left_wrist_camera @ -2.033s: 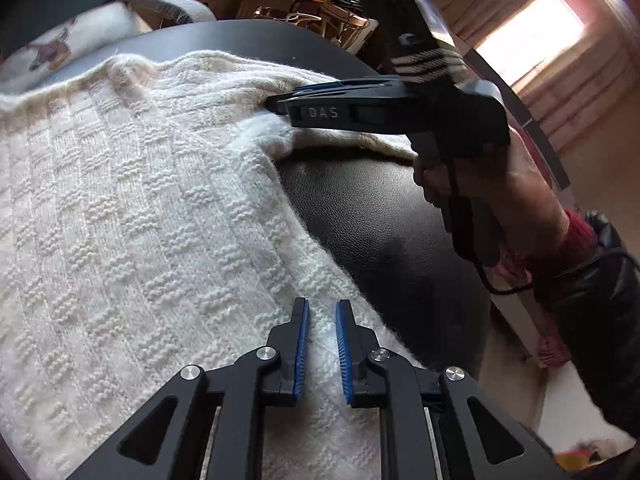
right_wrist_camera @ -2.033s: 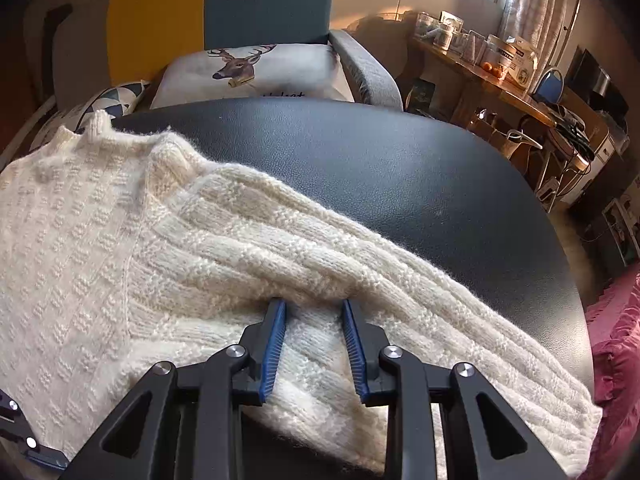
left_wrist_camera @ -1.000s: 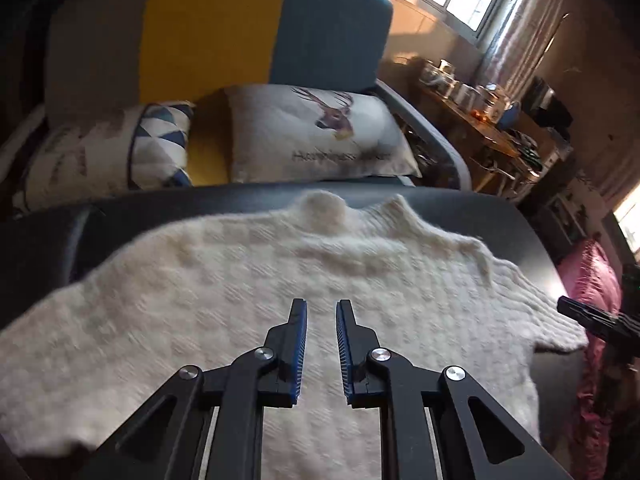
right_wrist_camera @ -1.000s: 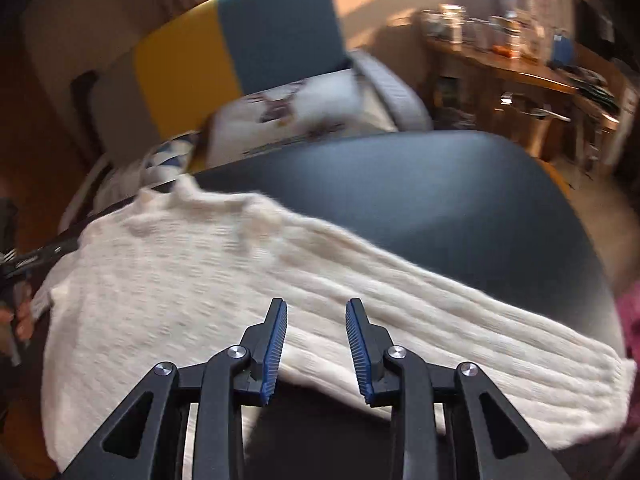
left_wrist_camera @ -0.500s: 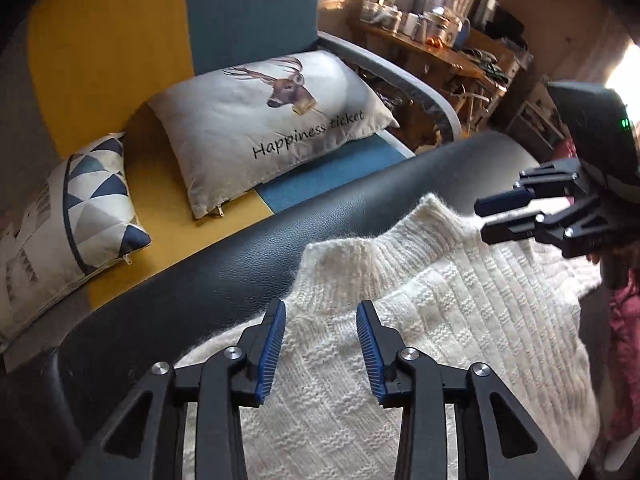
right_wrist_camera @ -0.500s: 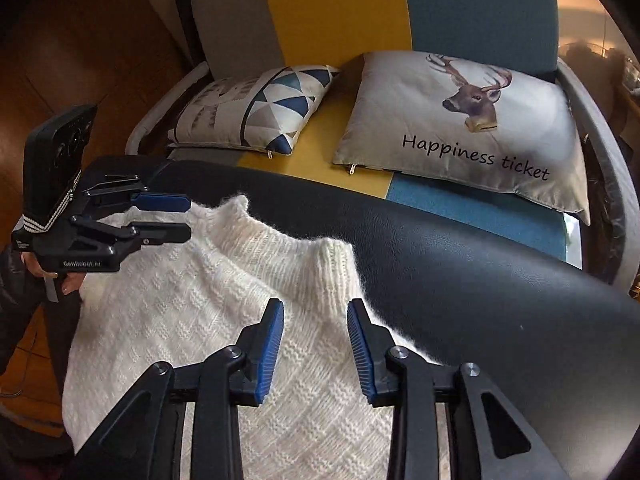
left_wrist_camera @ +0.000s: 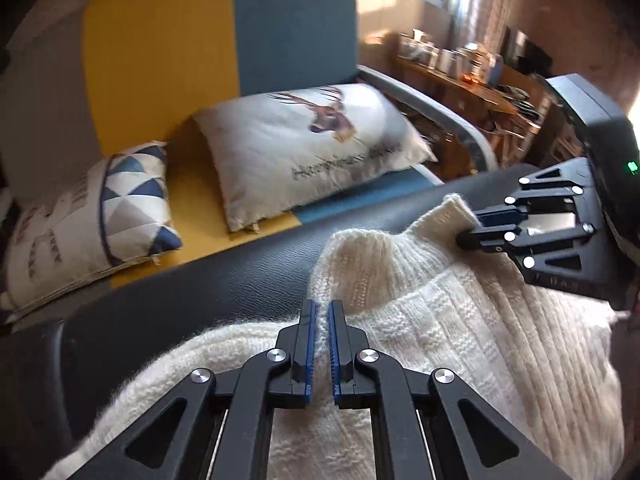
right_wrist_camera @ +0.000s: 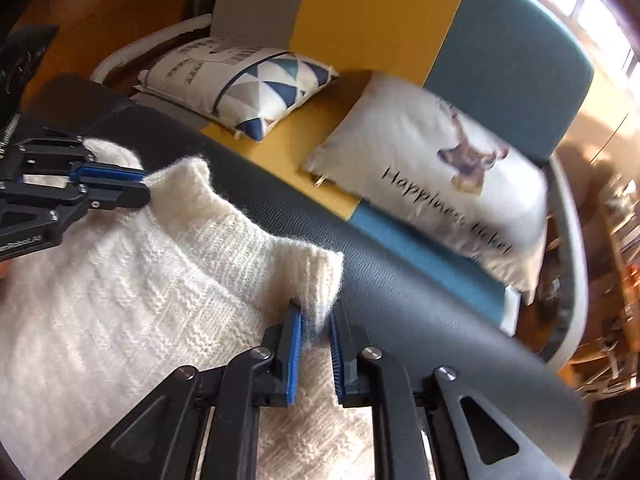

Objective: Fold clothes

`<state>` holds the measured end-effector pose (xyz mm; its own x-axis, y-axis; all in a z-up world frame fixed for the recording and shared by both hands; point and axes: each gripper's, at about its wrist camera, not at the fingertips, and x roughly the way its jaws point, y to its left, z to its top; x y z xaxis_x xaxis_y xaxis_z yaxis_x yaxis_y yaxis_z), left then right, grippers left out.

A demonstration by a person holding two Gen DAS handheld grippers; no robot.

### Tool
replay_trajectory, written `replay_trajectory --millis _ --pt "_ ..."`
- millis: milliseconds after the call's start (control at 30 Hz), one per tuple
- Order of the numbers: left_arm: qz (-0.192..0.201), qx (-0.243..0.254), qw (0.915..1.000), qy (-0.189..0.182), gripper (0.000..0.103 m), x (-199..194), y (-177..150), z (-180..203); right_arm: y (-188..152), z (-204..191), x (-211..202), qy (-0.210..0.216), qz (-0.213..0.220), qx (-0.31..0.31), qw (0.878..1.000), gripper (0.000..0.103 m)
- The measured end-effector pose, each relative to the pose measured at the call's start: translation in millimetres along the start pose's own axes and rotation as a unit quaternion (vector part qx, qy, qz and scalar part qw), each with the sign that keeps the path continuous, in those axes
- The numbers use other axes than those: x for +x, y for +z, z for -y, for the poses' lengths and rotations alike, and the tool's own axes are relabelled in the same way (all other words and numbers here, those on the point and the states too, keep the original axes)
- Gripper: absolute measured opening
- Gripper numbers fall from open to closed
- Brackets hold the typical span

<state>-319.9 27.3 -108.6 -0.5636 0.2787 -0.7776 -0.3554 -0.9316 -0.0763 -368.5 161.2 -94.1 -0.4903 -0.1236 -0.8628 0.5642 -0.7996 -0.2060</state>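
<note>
Big picture first: the sofa point(left_wrist_camera: 224, 28), banded grey, yellow and blue, fills the background behind the black leather table point(left_wrist_camera: 224, 284). On its seat, beyond the table's far edge, the deer cushion point(left_wrist_camera: 304, 140) leans against the backrest, and the triangle-patterned cushion point(left_wrist_camera: 100, 204) sits just beside it on the grey side.

On the table itself lies the cream knitted sweater point(left_wrist_camera: 460, 344), spread over the near part of the black top with its ribbed collar point(left_wrist_camera: 368, 268) pointing toward the sofa. The collar stands up off the leather, pulled taut between two pinch points, one at each end.

Now the left gripper point(left_wrist_camera: 321, 314): its blue-padded fingers point(left_wrist_camera: 309, 344) are nearly together, only a thin slot between them, and cream knit fills that slot at the collar's end nearest the triangle-patterned cushion. From the right wrist view the same gripper comes in from the side, pads pressed onto the wool at that corner.

The right gripper point(right_wrist_camera: 316, 320) bites the other collar corner, the one nearer the deer cushion. Its fingers point(right_wrist_camera: 295, 354) stand a little wider, with a fuzzy fold of collar squeezed between the pads, just over the bare black leather.
</note>
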Motion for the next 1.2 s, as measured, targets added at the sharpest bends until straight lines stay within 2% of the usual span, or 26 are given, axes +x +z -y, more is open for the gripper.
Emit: replay_trajectory --millis 67,100,167,233,333,400,467,533,600,667,733,767,800,900,967,1033,1167,1200 --pt "0.006 -0.005 0.999 0.045 0.006 4 2 2 1 -4 9 -0.027 0.007 -0.004 1.0 0.012" --pt "-0.003 -0.007 0.998 0.063 0.006 11 2 2 -1 -5 17 -0.029 0.0 0.001 1.0 0.012" --pt "-0.01 -0.014 0.9969 0.077 0.007 18 2 4 -3 4 15 -0.01 0.012 0.037 0.999 0.017" --pt "-0.011 -0.022 0.9972 0.071 0.008 11 5 3 -6 17 5 0.016 0.028 0.079 0.996 0.025" --pt "0.002 -0.042 0.9973 0.06 0.009 -8 6 -3 -22 35 -27 0.054 0.061 0.129 0.988 0.025" --pt "0.028 -0.049 0.9956 0.075 0.009 -30 3 -4 -37 42 -44 0.086 0.068 0.15 0.983 0.025" --pt "0.048 -0.052 0.9943 0.08 0.009 -49 -6 -3 -61 48 -54 0.101 0.051 0.165 0.98 0.026" --pt "0.046 -0.051 0.9946 0.078 0.009 -59 -21 0 -88 54 -56 0.095 0.025 0.182 0.978 0.025" --pt "0.022 -0.044 0.9954 0.082 0.009 -54 -37 1 -117 65 -51 0.07 -0.008 0.207 0.976 0.026" --pt "-0.021 -0.031 0.9933 0.109 0.009 -35 -51 0 -143 77 -47 0.052 -0.019 0.227 0.972 0.026" --pt "-0.02 -0.039 0.9931 0.109 0.009 -34 -58 -4 -157 89 -57 0.055 -0.019 0.267 0.962 0.025" --pt "-0.027 -0.049 0.9927 0.107 0.009 -38 -58 -4 -162 93 -65 0.055 -0.016 0.29 0.955 0.025" --pt "-0.025 -0.07 0.9933 0.089 0.009 -47 -58 -5 -166 94 -77 0.062 -0.006 0.3 0.952 0.026" --pt "-0.007 -0.108 0.9936 0.034 0.009 -81 -70 4 -171 67 -116 0.102 0.024 0.269 0.958 0.026" --pt "-0.006 -0.112 0.9936 0.014 0.009 -101 -91 20 -178 40 -134 0.139 0.029 0.247 0.959 0.026" --pt "-0.013 -0.115 0.9933 -0.007 0.009 -119 -116 36 -185 12 -142 0.164 0.018 0.22 0.961 0.026" --pt "-0.039 -0.134 0.9901 -0.017 0.009 -144 -170 54 -220 -21 -123 0.155 -0.053 0.219 0.962 0.026" --pt "-0.041 -0.139 0.9894 -0.011 0.009 -149 -183 55 -229 -26 -123 0.145 -0.047 0.214 0.965 0.024"
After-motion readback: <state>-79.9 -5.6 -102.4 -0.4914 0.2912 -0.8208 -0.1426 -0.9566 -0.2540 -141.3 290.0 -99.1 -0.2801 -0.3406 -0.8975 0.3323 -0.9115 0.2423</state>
